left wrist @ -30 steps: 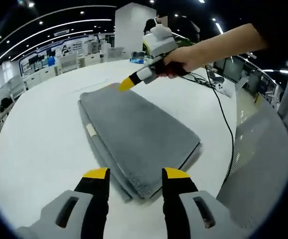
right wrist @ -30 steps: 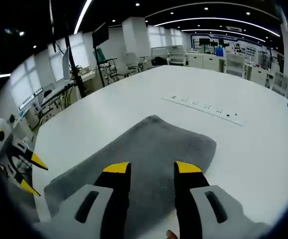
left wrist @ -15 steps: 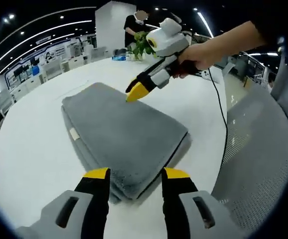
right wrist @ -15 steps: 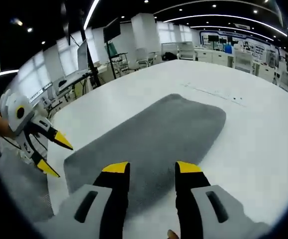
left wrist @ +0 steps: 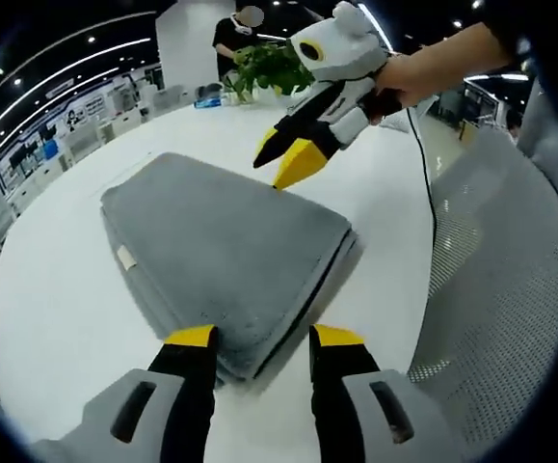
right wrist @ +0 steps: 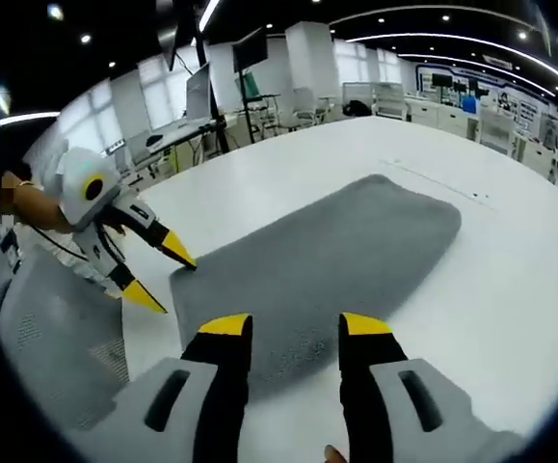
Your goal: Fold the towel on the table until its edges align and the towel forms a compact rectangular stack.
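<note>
A broad white table [right wrist: 288, 159] stands in a large open-plan hall under a dark ceiling with curved light strips [right wrist: 442, 39] and small spotlights. White desks and chairs [right wrist: 380, 96] line the far side beside tall windows [right wrist: 158, 92]. A leafy green plant [left wrist: 269, 68] stands beyond, beside a white pillar [left wrist: 184, 43].

Broad white table [left wrist: 57, 289] running out ahead of the claw's jaws [right wrist: 548, 289], bearing one folded grey towel [left wrist: 216, 256] flat in layers just beyond the jaw tips [right wrist: 336, 260], a black cable [left wrist: 431, 207] trailing across the tabletop off to the right.
</note>
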{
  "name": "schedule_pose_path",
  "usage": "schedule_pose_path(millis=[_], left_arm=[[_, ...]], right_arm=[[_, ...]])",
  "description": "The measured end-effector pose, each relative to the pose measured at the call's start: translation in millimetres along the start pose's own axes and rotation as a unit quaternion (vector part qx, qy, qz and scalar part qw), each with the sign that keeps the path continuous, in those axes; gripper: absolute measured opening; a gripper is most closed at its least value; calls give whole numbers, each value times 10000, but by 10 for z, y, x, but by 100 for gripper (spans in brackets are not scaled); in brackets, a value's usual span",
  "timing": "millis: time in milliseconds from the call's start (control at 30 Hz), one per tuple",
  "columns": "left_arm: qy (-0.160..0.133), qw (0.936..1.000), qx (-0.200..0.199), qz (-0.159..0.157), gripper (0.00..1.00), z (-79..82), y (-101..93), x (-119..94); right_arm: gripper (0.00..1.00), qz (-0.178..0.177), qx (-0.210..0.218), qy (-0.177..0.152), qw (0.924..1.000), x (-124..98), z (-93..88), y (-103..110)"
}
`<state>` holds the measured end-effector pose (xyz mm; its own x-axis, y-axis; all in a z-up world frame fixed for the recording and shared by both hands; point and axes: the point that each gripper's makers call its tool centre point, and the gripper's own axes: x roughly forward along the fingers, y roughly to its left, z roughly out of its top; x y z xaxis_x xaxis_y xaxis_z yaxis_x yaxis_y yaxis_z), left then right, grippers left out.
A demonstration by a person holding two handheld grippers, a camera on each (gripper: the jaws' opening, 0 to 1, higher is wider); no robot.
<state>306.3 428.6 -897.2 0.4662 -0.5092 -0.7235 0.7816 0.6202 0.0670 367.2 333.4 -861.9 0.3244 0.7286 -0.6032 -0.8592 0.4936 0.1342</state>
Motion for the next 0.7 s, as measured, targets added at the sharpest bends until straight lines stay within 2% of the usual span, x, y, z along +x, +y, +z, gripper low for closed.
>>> schedule_pose_path(millis=[100, 367, 600, 700], left_arm=[[57, 9999, -77, -52, 39, -28, -13, 40], [467, 9977, 497, 59, 40, -74, -47, 86], [344, 9992, 172, 66, 40, -62, -17, 113], [343, 9992, 192, 62, 38, -59, -13, 117]], right_arm=[[36, 187, -160, 28, 9997, -2, -71, 148], [36, 424, -411, 226, 9980, 1, -296, 324], [37, 433, -965, 550, 9929, 31, -593, 409], [41, 466, -1106, 569, 9911, 71, -623, 438]])
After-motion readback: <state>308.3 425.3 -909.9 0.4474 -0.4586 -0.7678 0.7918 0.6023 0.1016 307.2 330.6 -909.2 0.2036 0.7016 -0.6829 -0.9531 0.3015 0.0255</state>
